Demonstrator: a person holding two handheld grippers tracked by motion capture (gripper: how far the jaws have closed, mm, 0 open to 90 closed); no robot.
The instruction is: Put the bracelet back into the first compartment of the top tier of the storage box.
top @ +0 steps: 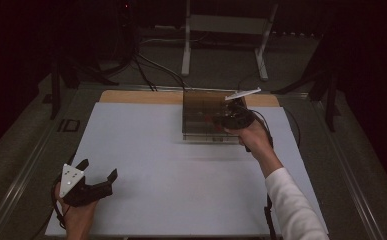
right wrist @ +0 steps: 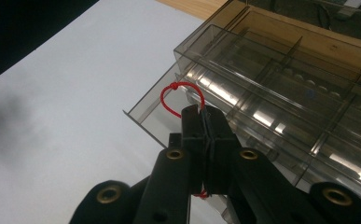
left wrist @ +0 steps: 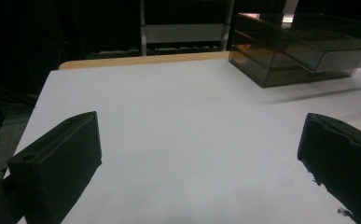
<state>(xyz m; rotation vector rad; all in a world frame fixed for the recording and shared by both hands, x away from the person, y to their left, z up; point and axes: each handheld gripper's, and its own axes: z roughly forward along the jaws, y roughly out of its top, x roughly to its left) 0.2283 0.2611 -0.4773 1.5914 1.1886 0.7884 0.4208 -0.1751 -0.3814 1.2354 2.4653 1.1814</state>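
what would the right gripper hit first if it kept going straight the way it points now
Probably the clear compartment box: the right gripper, jaws shut on a red loop of cord, points at its open drawer. Depth is unclear, so the gap to the drawer is uncertain.

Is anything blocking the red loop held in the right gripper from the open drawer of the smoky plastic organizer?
Nothing visible. The right gripper pinches the red loop just over the open drawer of the organizer, with no lid or object between them.

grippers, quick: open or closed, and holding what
Left gripper: open, holding nothing, above the white table.
Right gripper: closed on a red string loop, at the clear compartment box.
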